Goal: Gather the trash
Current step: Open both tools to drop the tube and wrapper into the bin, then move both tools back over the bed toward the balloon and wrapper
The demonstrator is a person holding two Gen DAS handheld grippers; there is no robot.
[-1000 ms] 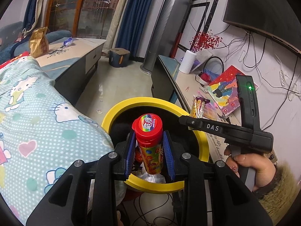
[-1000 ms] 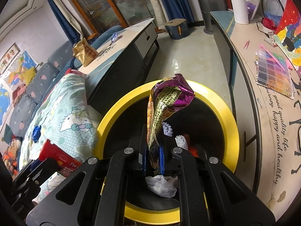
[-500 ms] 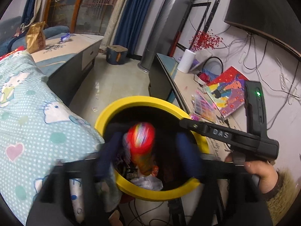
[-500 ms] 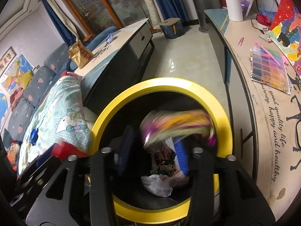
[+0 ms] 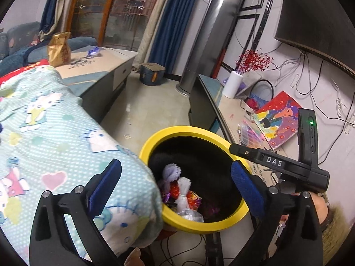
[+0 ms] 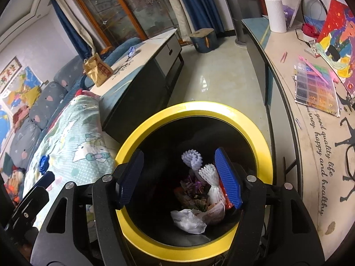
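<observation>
Living room, tiled floor [image 6: 221, 84]. Round black bin [image 6: 261, 137], glossy yellow rim, upright, mouth up, between patterned quilt [image 5: 55, 137] and long counter [image 6: 310, 146]. Left gripper [image 5: 175, 181] and right gripper [image 6: 179, 177]: both over bin, jaws spread wide, empty. Crumpled wrappers [image 6: 195, 190] and white foam nets [image 6: 210, 177] at bin bottom.

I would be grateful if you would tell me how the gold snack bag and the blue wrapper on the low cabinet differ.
The gold snack bag stands upright near the cabinet's sofa end; the blue wrapper lies flat, farther along toward the curtains. The bag is clearly larger and bulky, the wrapper small and crumpled. The bag is gold with a red label, the wrapper blue and shiny. Both sit on the low cabinet, outside the yellow-rimmed bin.
</observation>
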